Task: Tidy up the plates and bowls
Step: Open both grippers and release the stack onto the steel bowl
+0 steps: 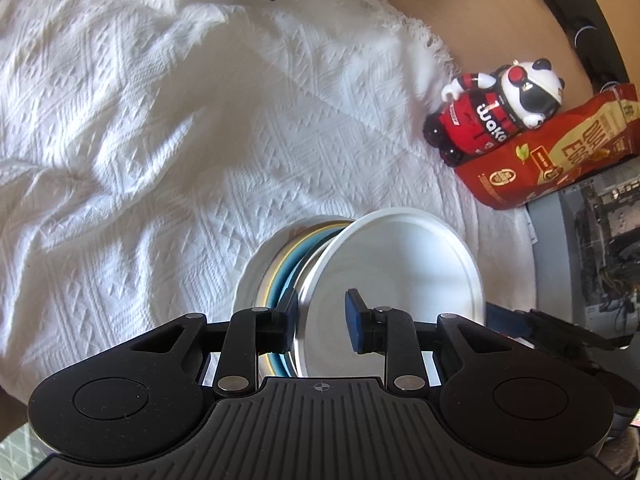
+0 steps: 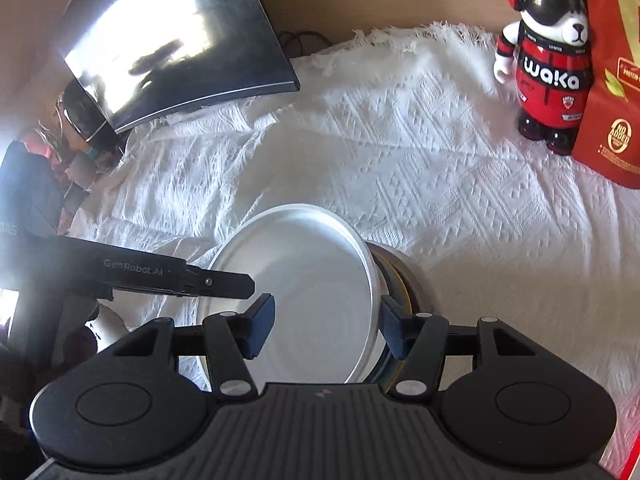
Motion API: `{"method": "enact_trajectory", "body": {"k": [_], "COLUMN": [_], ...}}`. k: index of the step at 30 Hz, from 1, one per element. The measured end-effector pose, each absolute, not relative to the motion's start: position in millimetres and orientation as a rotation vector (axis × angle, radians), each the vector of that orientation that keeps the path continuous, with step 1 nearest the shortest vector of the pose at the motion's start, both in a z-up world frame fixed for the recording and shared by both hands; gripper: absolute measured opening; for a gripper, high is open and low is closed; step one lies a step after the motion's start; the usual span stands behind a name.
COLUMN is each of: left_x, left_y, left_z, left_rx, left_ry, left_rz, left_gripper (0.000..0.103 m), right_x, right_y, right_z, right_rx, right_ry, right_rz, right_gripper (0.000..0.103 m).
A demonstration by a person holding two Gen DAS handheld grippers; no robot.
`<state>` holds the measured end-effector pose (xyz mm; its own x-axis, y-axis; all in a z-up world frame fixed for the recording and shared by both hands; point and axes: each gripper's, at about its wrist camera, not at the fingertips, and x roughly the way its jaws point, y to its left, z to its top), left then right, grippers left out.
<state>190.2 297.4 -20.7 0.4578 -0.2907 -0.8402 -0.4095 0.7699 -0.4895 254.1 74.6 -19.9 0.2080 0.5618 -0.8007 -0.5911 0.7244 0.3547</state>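
Observation:
A white plate [image 1: 400, 264] with a metal outer wall hangs tilted above a stack of bowls [image 1: 280, 264]. The stack shows white, steel, blue and yellow rims. My left gripper [image 1: 322, 320] is shut on the plate's near rim, one finger outside the wall and one blue pad inside. In the right wrist view the same plate [image 2: 312, 280] fills the middle, and the stack [image 2: 400, 276] peeks out behind its right edge. My right gripper [image 2: 328, 330] is open and straddles the plate's right rim, its left pad hovering over the plate's inside. The left gripper's finger [image 2: 224, 280] reaches the plate's left rim.
A white textured cloth [image 1: 160, 140] covers the table. A panda figure [image 2: 548, 60] and a red snack pouch [image 2: 612, 80] stand at the back right. A dark curved monitor [image 2: 172, 36] sits at the back left. Grey equipment [image 1: 600, 240] stands off the cloth's right edge.

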Motion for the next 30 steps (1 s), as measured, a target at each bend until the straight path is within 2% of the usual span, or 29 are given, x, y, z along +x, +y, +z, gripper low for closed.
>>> {"method": "enact_trajectory", "body": {"k": [6, 11, 30], "left_x": [188, 186, 184], "left_y": [297, 297, 295], "left_z": [-14, -12, -11], "left_rx": [-0.737, -0.728, -0.708], "left_ry": [1.090, 1.093, 1.101], "left_rz": [0.072, 0.076, 0.074], "left_gripper": [0.027, 0.023, 0.022], "right_x": [253, 251, 243], "right_y": [73, 68, 68], "right_z": [-30, -34, -34], "right_rx": [-0.047, -0.054, -0.057], "right_ry": [1.115, 1.116, 1.121], "right_rz": [0.760, 0.731, 0.723], "right_gripper": [0.058, 0.057, 0.057]}}
